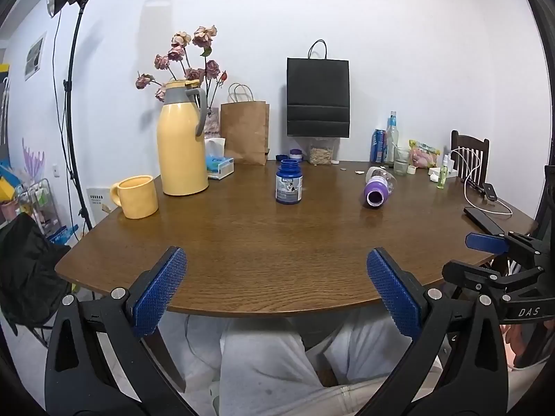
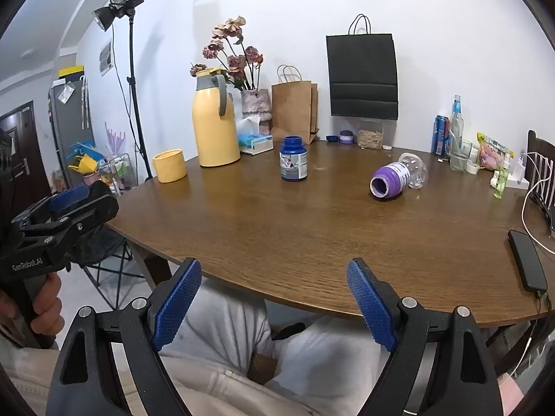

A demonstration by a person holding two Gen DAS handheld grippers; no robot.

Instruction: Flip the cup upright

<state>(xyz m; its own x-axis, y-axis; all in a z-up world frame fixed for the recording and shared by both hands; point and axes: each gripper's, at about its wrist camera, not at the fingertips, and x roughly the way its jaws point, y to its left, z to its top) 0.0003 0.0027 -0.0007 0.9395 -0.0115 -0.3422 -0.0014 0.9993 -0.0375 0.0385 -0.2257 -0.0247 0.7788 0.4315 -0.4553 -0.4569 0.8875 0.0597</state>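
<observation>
A yellow cup (image 1: 136, 197) with a handle stands upright, mouth up, at the table's far left edge; it also shows in the right wrist view (image 2: 170, 165). My left gripper (image 1: 275, 291) is open and empty, held at the near table edge, far from the cup. My right gripper (image 2: 274, 303) is open and empty, also at the near edge. Each gripper shows at the side of the other's view: the right gripper (image 1: 485, 242) and the left gripper (image 2: 69, 196).
On the brown table (image 1: 277, 242) stand a yellow thermos (image 1: 182, 138), a blue pill bottle (image 1: 289, 182), a purple-labelled bottle (image 1: 378, 191) lying on its side, paper bags (image 1: 317, 98), a phone (image 2: 527, 265) with cable, and clutter at the back right.
</observation>
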